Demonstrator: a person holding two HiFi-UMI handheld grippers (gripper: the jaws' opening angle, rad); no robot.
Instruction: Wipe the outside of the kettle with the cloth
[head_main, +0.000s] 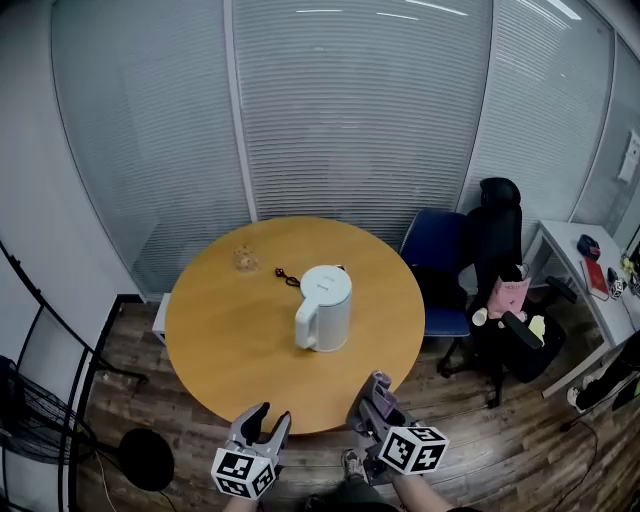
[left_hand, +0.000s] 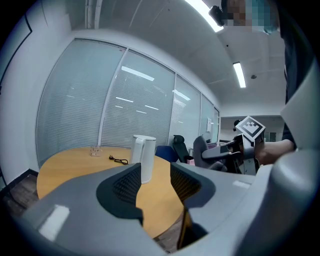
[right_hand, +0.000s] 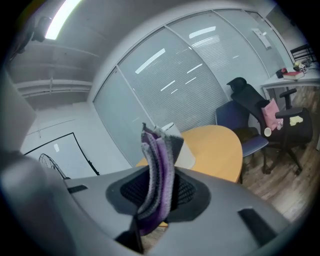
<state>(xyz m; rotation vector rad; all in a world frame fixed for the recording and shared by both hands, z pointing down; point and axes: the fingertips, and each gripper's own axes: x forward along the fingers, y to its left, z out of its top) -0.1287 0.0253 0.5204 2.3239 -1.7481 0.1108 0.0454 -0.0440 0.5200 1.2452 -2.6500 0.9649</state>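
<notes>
**Cloth gripped, kettle not yet reached**

We hold the folded purple-and-grey cloth (right_hand: 157, 185) clamped in our right hand-held gripper (head_main: 378, 392). Its fuzzy, ribbed layers stand above the jaws, probably so a free edge can meet the kettle. Our left hand-held gripper (head_main: 268, 418) has its jaws apart and empty, likely to steady the smooth white kettle (head_main: 324, 308). The kettle stands upright on the round wooden surface (head_main: 220, 340), well apart from both.
</notes>
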